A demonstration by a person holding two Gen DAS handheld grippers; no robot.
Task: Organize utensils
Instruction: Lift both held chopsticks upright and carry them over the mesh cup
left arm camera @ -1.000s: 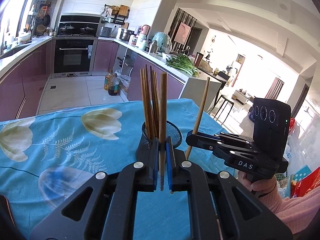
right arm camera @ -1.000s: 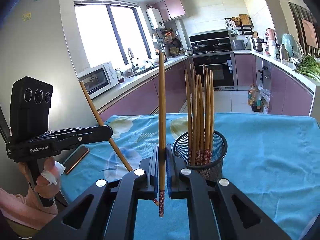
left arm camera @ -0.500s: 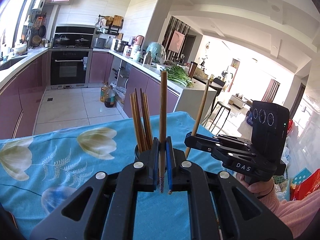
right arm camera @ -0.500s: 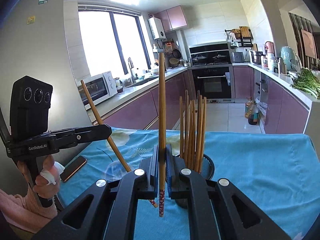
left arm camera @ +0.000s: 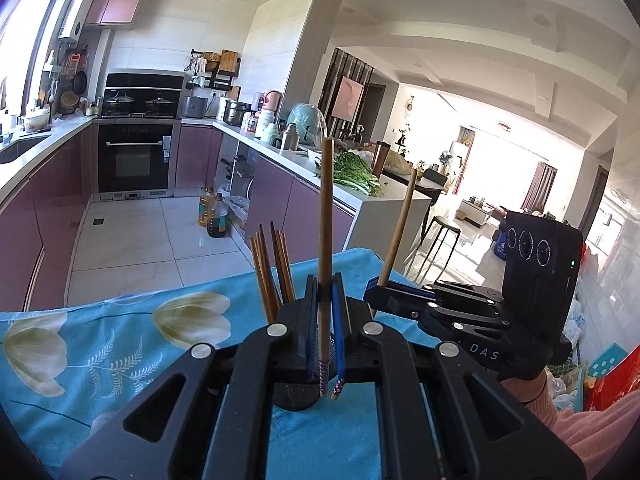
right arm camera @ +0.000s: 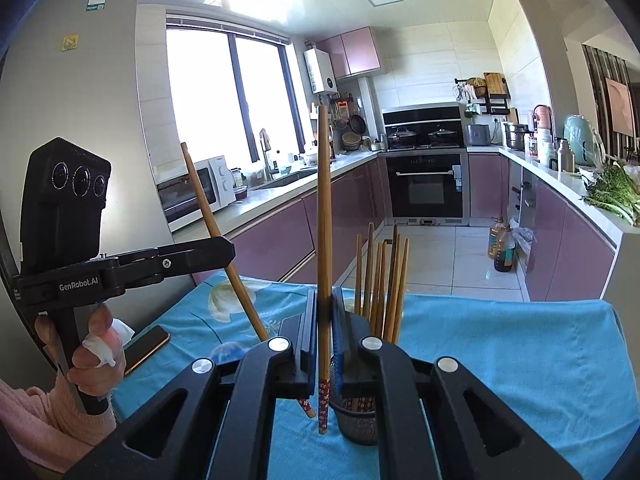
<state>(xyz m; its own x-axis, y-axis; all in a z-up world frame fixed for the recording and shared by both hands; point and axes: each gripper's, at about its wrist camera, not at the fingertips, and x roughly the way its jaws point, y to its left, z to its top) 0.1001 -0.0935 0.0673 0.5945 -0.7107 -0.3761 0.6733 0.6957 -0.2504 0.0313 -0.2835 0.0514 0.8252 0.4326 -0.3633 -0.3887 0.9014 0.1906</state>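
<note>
Across the counter (right arm camera: 520, 360) a blue flowered cloth (left arm camera: 120, 344) is lying, with a dark phone (right arm camera: 146, 350) resting near its edge. Near the middle a black mesh holder (right arm camera: 356, 420) is standing upright, carrying a bunch of wooden chopsticks (right arm camera: 380, 280) that are sticking up out of it. Just beside it the left tool (left arm camera: 323, 312) is clamping one chopstick (left arm camera: 326, 220) upright, patterned end downward, above the cloth. Close alongside, the right tool (right arm camera: 325, 320) is pinching a second chopstick (right arm camera: 324, 220) the same way, its red patterned end hanging beside the holder's rim.
</note>
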